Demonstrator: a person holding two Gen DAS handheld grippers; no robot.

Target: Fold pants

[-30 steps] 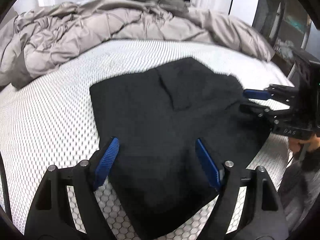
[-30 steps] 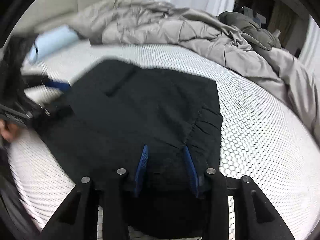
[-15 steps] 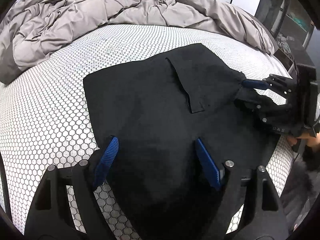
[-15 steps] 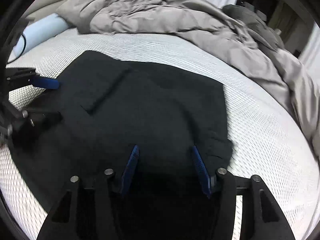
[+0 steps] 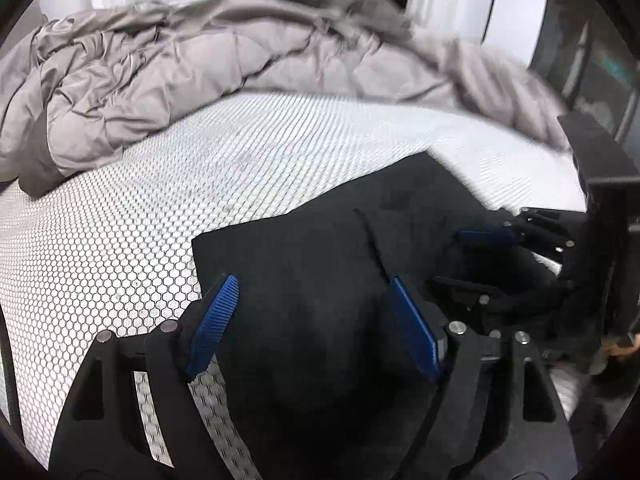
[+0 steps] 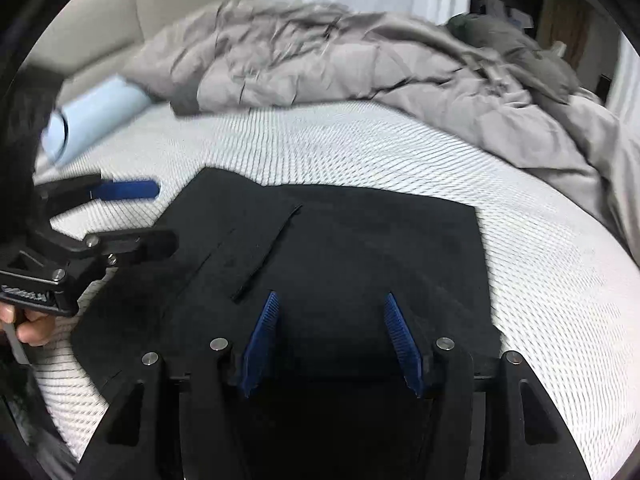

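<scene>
In the left wrist view, the left gripper has its blue fingers spread wide over the black pants, pinching nothing. The pants lie in the lower centre and right of the frame on the bed, and they have slid lower in the picture than a moment ago as the view pulls back. At the right edge the right gripper hangs over the cloth, no longer bunching it as it did half a second ago.

In the right wrist view, the right gripper has its fingers parted and empty; they stood closer together a second ago. The pants fill the centre as a flat, squared packet, where gathers showed at the right edge before. The left gripper sits at the left edge, spread, partly off the cloth. The grey duvet is heaped along the top.

Both releases suggest this fold is laid and the hands are withdrawing.
</scene>
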